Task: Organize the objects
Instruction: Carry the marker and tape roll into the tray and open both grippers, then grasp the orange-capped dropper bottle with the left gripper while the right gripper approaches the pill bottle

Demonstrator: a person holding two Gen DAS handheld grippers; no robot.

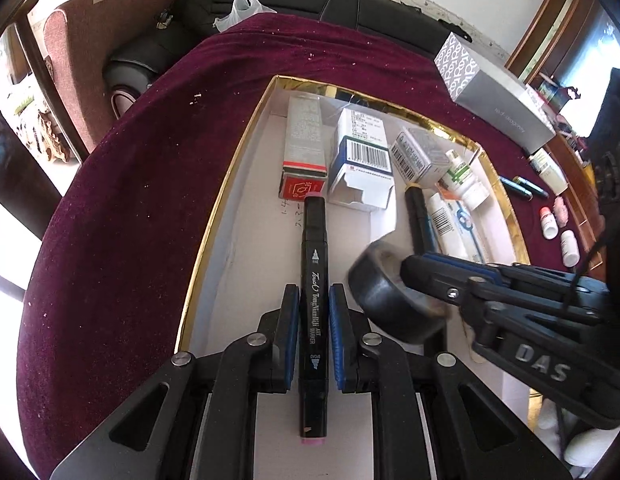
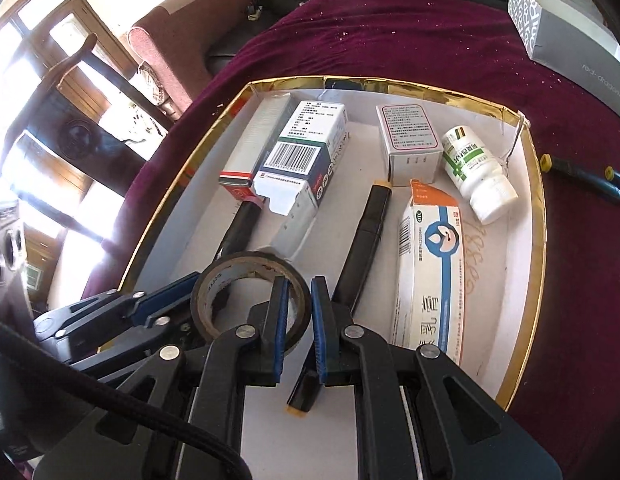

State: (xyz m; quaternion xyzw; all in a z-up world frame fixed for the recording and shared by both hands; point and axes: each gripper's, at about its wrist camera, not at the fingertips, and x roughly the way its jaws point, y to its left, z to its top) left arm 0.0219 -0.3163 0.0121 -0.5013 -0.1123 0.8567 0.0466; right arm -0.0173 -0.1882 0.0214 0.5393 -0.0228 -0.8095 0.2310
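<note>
There, in the left wrist view, the left gripper (image 1: pixel 314 322) clamped a black marker (image 1: pixel 313 280) between its blue pads above the gold-rimmed tray (image 1: pixel 229 184). In the right wrist view, the right gripper (image 2: pixel 298 316) pinched the tape roll's (image 2: pixel 229 276) wall, one finger inside the ring.

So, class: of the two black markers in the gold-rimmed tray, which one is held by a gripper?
The pink-tipped marker, clamped in the left gripper; the yellow-tipped marker lies loose.
</note>
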